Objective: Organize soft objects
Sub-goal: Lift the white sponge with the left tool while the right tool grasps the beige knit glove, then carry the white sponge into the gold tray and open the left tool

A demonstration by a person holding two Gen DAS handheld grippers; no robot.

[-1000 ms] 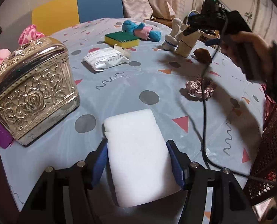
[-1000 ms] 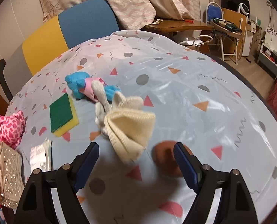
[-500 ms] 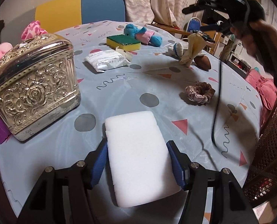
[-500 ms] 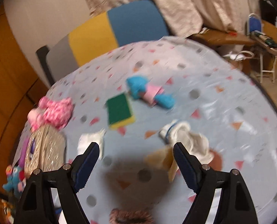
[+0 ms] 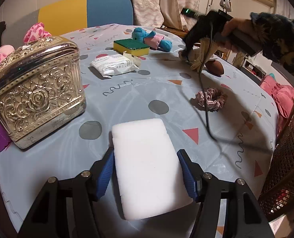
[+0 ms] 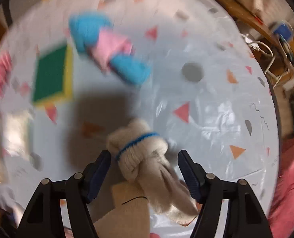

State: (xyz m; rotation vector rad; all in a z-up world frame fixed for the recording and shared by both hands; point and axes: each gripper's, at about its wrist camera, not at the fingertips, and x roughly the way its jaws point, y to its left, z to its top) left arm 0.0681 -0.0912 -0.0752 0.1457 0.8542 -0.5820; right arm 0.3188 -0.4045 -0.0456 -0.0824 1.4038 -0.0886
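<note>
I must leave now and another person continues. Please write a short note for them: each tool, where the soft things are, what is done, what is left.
Left tool: shut on the white sponge, low over the table.
Right tool: jaws closing around the cream knit glove, pads not yet touching it.
Lying loose: green and yellow sponge, blue and pink plush, pink scrunchie.
Done: no item visibly sorted yet.
Left: finish the glove grasp, place both items, then collect the others.

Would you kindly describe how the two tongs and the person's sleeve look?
Both tongs, left and right, have black angular arms with silver bolts and ribbed blue pads. A black cable hangs from the right one. The sleeve is dark and patterned.
</note>
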